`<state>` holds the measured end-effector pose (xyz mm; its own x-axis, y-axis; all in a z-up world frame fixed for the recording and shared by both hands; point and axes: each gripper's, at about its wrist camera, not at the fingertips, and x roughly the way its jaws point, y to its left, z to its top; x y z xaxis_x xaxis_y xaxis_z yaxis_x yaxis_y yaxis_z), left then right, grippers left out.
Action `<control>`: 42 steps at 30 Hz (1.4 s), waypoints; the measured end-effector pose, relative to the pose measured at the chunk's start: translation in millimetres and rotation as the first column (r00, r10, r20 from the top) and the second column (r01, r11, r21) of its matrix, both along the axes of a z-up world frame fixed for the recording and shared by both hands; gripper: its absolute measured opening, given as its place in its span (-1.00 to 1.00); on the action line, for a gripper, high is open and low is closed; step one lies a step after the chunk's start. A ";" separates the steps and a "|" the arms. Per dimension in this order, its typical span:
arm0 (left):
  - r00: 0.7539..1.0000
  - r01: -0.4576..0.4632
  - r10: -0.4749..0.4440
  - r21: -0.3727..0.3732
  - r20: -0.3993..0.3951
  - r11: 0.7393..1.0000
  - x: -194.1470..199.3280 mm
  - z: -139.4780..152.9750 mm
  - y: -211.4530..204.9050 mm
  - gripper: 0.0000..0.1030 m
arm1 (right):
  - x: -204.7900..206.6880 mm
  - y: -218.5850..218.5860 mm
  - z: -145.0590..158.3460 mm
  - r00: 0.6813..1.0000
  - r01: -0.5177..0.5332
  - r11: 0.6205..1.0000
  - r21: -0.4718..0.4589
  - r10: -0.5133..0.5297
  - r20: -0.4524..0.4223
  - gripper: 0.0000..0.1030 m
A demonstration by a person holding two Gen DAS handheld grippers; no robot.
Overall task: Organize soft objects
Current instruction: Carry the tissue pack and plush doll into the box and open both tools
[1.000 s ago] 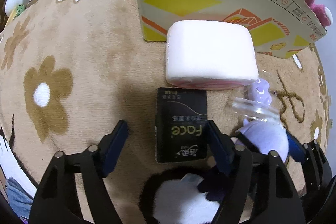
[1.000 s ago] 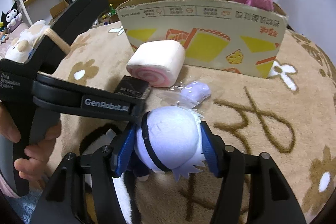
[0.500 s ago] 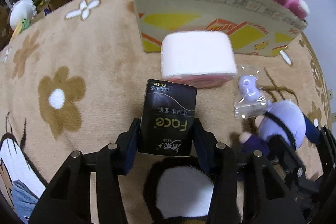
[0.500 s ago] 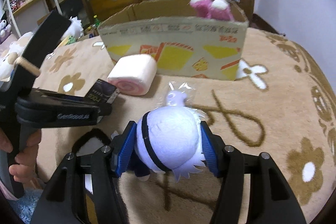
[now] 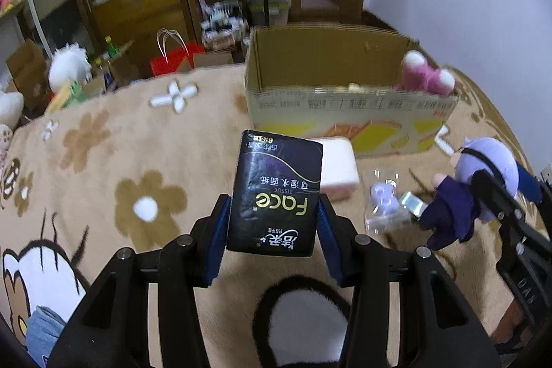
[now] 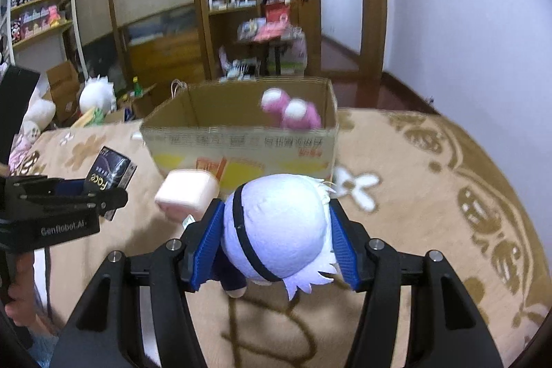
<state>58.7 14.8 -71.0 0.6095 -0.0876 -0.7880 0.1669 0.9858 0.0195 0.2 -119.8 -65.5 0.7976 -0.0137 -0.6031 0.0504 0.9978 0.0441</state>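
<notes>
My left gripper (image 5: 272, 230) is shut on a black tissue pack (image 5: 276, 192) and holds it above the beige blanket; the pack also shows in the right wrist view (image 6: 110, 176). My right gripper (image 6: 272, 237) is shut on a white-haired plush doll (image 6: 276, 226), lifted off the blanket; the doll shows at the right in the left wrist view (image 5: 483, 171). An open cardboard box (image 5: 345, 112) stands ahead with a pink plush (image 5: 426, 78) inside. A white and pink roll cushion (image 5: 339, 161) and a small bagged purple toy (image 5: 383, 199) lie in front of the box.
The flower-patterned beige blanket (image 5: 120, 161) covers the surface. A black and white plush ear (image 5: 303, 319) lies under my left gripper. Wooden shelves (image 6: 227, 2), a red bag (image 5: 172, 61) and white plush toys (image 5: 69, 68) stand beyond the blanket's far edge.
My left gripper closed on the tissue pack and lifted it. Both grippers rose and tilted up, so the box's inside and the room now show.
</notes>
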 end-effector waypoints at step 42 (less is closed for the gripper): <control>0.930 -0.014 0.017 -0.010 0.367 1.000 86.9 76.9 -22.7 -0.09 | 101.3 -15.2 73.6 0.964 0.028 0.999 -0.019 -0.022 0.263 0.24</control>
<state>145.6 -8.0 5.9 0.8574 -0.0809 -0.5083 0.1343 0.9885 0.0692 101.5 -135.0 8.0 0.9274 -0.0467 -0.3713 0.0650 0.9972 0.0371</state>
